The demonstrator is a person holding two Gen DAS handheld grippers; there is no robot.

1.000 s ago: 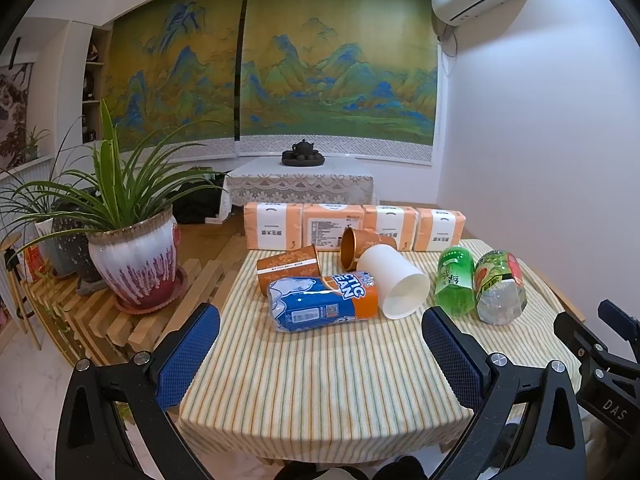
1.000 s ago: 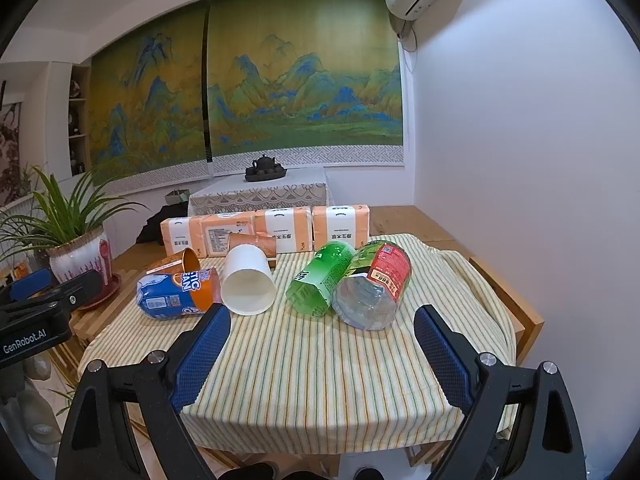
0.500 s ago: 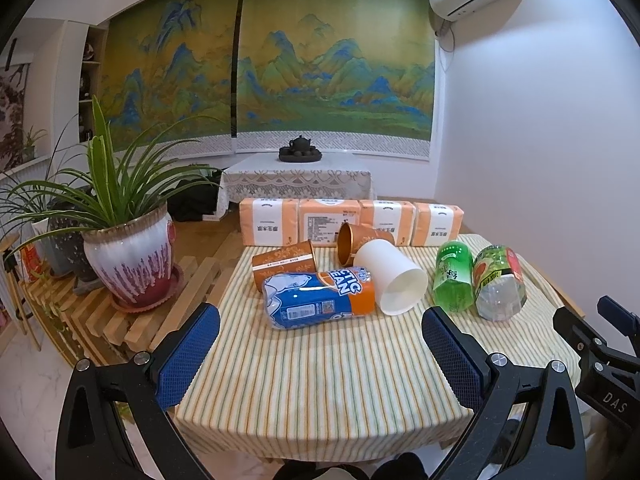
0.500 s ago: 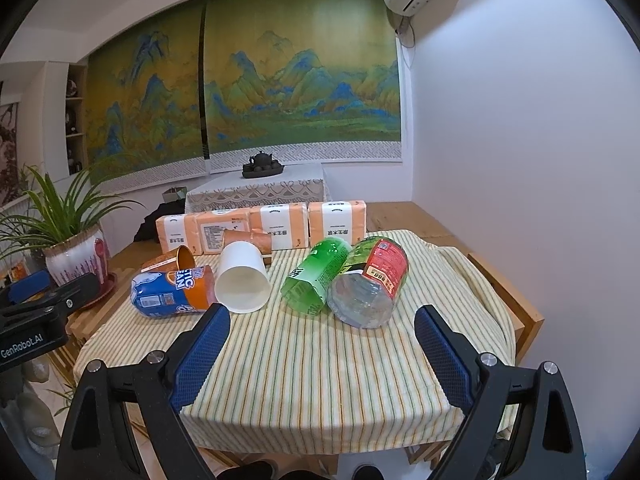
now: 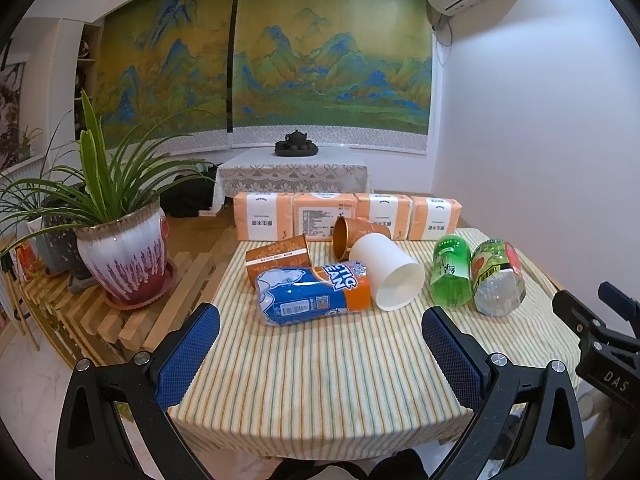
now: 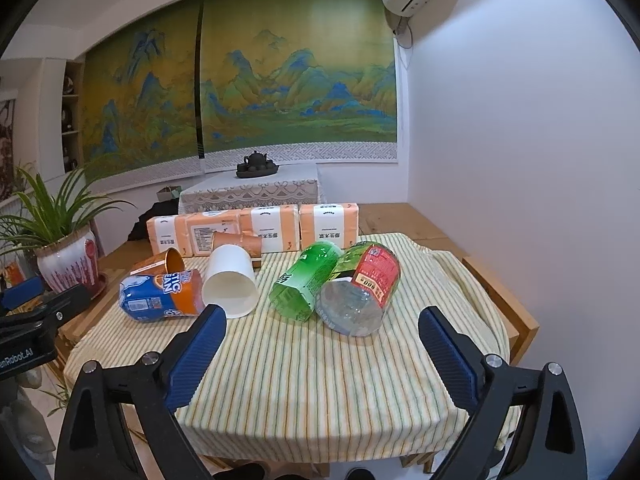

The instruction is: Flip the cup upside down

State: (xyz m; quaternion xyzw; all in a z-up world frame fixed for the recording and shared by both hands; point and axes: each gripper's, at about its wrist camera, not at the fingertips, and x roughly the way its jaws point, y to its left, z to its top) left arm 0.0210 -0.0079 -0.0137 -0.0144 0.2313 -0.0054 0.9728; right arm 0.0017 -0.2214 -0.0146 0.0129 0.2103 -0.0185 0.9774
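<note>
Lying sideways, smooth white tapered cup on striped tablecloth.

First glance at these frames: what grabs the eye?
The huge green-and-blue landscape mural fills the back wall. On the striped tablecloth, a white cup lies on its side, mouth toward the cameras, between a blue bottle and two green bottles. Both grippers hang open, short of the table.

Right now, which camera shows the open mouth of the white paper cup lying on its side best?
The right wrist view: the white paper cup points its mouth almost straight at that camera. In the left wrist view the cup shows more side wall.
</note>
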